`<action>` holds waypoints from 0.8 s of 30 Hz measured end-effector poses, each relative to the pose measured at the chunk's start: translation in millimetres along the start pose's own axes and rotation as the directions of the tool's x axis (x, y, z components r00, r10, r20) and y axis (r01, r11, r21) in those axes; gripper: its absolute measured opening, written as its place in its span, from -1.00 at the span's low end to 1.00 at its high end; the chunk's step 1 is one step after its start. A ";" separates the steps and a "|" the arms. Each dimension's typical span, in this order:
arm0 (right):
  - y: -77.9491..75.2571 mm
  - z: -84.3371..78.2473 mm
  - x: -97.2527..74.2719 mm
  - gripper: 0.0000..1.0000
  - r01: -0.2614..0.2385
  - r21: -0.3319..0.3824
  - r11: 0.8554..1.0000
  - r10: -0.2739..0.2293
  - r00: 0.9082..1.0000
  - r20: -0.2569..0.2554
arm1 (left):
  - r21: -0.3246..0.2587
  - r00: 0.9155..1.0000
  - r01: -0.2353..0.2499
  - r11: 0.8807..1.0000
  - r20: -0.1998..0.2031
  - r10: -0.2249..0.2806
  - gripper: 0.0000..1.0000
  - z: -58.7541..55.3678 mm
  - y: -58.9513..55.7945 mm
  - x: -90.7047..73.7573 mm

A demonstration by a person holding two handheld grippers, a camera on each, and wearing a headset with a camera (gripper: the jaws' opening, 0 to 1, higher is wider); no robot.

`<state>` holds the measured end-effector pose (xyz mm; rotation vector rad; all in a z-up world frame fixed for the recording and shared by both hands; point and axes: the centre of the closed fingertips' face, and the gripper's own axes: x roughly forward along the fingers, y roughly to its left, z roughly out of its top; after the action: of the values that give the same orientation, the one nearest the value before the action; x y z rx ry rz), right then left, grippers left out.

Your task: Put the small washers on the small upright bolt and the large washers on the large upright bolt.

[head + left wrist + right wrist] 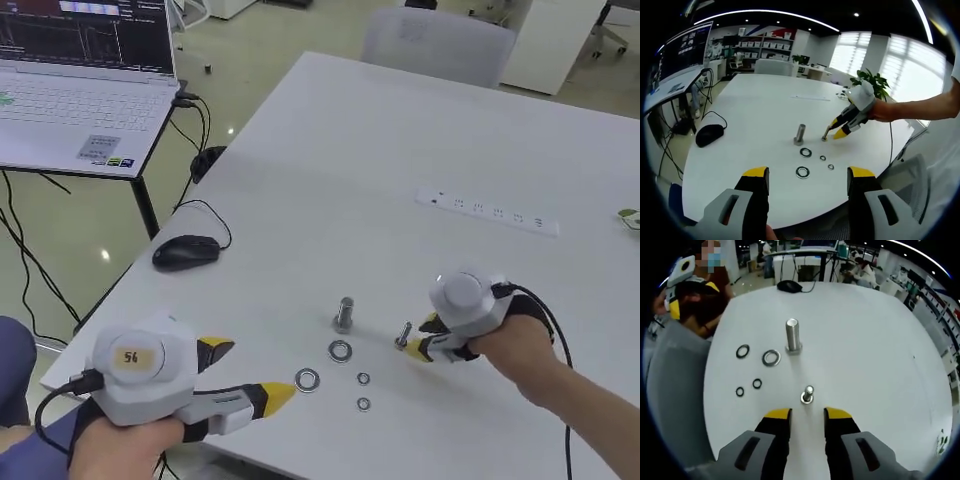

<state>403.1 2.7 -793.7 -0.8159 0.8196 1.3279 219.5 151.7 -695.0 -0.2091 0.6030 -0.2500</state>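
Steel large washers (339,350) and small washers (363,378) lie loose lower centre, large bolt (344,313) and small bolt (404,333) bare, left gripper (262,368) and right gripper (418,336) released.

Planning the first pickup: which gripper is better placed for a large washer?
Left. The left gripper, open, has its tips beside a large washer; the right gripper is at the small bolt.

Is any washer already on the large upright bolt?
No, the large bolt stands bare, and both large washers lie flat on the table beside it.
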 end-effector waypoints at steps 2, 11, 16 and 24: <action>4.7 -4.5 -2.5 -0.45 -0.006 0.019 1.000 0.006 1.000 0.017 | 0.002 1.000 0.004 1.000 0.000 -0.004 0.25 -0.2 -0.7 1.0; 31.4 -21.2 -6.7 -0.43 -0.029 0.020 0.999 0.029 0.999 0.021 | 0.008 1.000 0.010 1.000 0.004 -0.010 0.25 1.3 -3.1 0.0; 61.4 -16.0 0.6 -0.47 -0.096 -0.016 0.995 0.097 0.994 0.044 | 0.010 1.000 0.009 1.000 0.004 -0.009 0.25 0.5 -3.1 -1.5; 100.6 -2.3 17.0 -0.52 -0.160 -0.113 0.981 0.164 0.986 0.033 | 0.010 1.000 0.007 1.000 0.004 -0.007 0.25 0.2 -4.4 -4.0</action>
<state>303.9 15.8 -813.5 -0.8179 0.7988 1.5406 215.7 148.7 -691.5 -0.2023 0.5972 -0.2587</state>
